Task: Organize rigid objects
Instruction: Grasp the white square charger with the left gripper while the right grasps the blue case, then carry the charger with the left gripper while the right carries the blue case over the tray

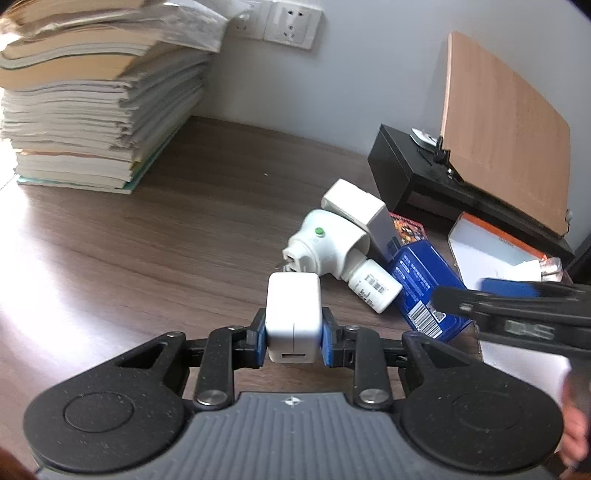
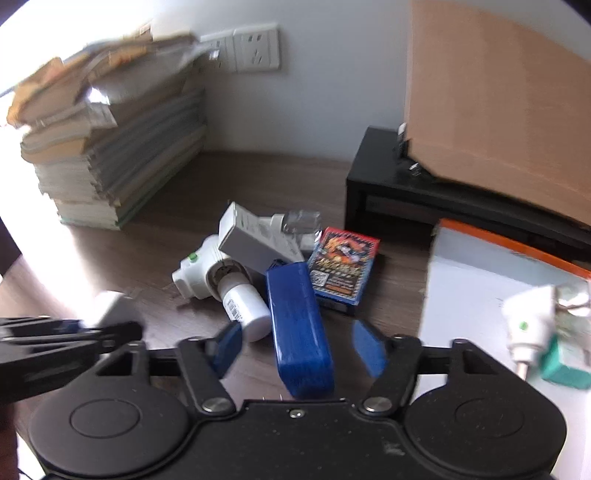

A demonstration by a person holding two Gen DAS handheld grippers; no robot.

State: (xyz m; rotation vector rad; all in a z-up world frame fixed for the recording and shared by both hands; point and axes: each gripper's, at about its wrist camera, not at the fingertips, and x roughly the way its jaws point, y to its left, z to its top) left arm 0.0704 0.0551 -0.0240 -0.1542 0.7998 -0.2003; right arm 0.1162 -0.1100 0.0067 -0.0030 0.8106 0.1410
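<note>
Inside white tray (image 2: 461, 266): plug adapter (image 2: 532, 317)

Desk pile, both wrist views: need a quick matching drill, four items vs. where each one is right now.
Items:
1. white charger block
2. blue box
3. stack of books
4. green-button plug

Places:
A. in the orange-rimmed tray
B. clamped between the left gripper pads
C. between the right gripper pads, not yet pressed
D. by the wall, under the sockets

Pairs: 1-B, 2-C, 3-D, 4-A
</note>
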